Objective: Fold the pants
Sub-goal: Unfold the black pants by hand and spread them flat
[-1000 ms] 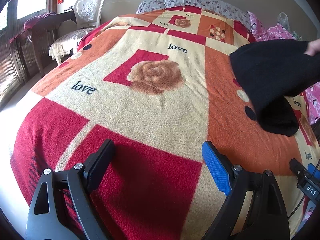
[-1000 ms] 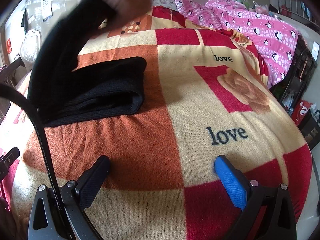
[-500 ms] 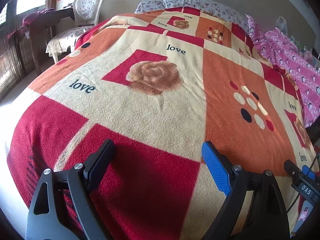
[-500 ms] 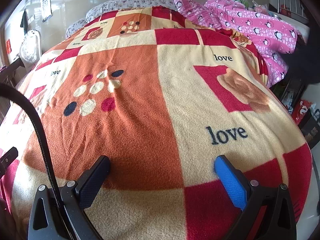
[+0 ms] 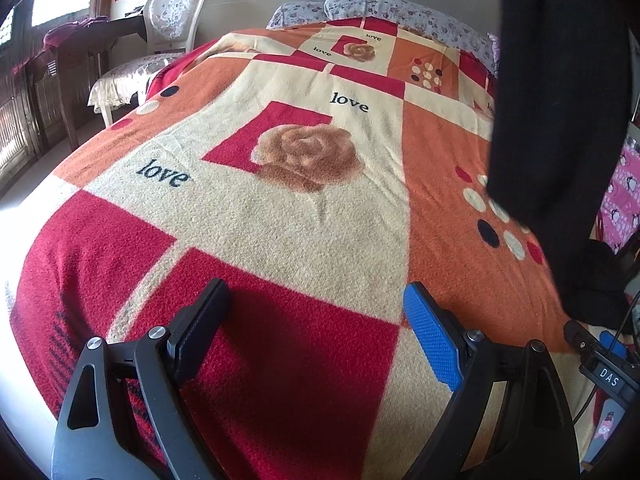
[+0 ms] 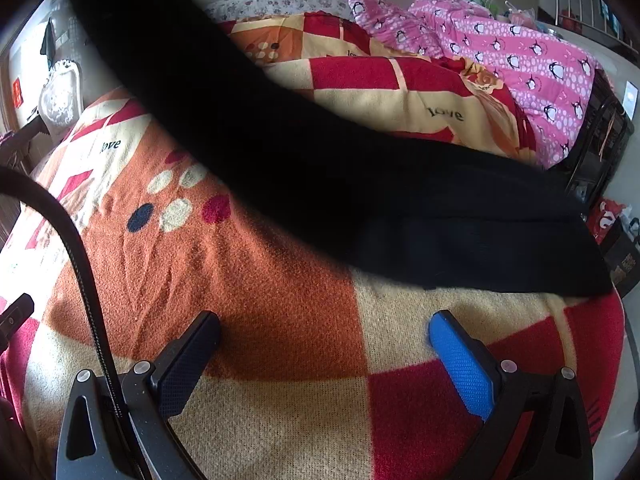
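Note:
Black pants (image 5: 560, 112) hang from a hand at the top right of the left wrist view, their lower end touching the blanket. In the right wrist view the pants (image 6: 320, 168) stretch from the upper left down to the right, with the lower part lying on the bed. My left gripper (image 5: 316, 320) is open and empty, resting low over the red patch of the blanket. My right gripper (image 6: 324, 340) is open and empty, just in front of the pants and apart from them.
The bed carries a red, orange and cream "love" blanket (image 5: 280, 208). A pink penguin quilt (image 6: 520, 64) lies along the right side. A white chair (image 5: 160, 40) stands left of the bed. A black cable (image 6: 80, 264) crosses the right wrist view.
One second ago the pants were being lifted off the bed. Half a second ago the bed was bare. Now the pants hang down onto the right part of the bed. Both grippers stayed still.

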The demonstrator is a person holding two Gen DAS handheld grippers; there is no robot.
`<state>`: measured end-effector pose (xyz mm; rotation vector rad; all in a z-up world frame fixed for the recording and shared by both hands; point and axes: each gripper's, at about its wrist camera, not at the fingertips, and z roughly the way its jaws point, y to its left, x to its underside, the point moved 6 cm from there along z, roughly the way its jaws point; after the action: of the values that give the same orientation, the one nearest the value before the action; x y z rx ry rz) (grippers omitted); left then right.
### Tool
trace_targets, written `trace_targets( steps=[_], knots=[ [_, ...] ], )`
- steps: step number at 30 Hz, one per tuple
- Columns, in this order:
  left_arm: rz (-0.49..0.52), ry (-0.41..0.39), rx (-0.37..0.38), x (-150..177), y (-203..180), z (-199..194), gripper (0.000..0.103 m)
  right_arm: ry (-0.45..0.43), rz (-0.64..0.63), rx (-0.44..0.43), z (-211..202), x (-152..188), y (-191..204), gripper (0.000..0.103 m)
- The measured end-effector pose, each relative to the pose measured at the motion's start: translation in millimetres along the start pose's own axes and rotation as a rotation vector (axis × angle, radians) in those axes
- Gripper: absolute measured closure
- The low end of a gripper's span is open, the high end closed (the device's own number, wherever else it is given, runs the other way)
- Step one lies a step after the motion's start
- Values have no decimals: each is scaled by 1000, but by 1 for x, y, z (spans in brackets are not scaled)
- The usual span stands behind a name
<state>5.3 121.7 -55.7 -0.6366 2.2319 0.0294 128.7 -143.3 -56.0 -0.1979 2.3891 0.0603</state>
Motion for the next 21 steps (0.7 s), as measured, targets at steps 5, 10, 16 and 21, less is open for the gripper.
trace_targets(
  steps=[5,10,16,21],
  knots=[
    [-1,-3,8,0,1,0,14,1,1,0,-1,0,1,0],
    [0,-2,8,0,1,0,14,1,2,2,-1,0,1,0],
    [-3,-2,10,-1,2,0,14,1,0,2,-1,0,1,0],
    [-1,-2,8,-1,2,0,14,1,1,2,-2,0,1,0]
  ],
)
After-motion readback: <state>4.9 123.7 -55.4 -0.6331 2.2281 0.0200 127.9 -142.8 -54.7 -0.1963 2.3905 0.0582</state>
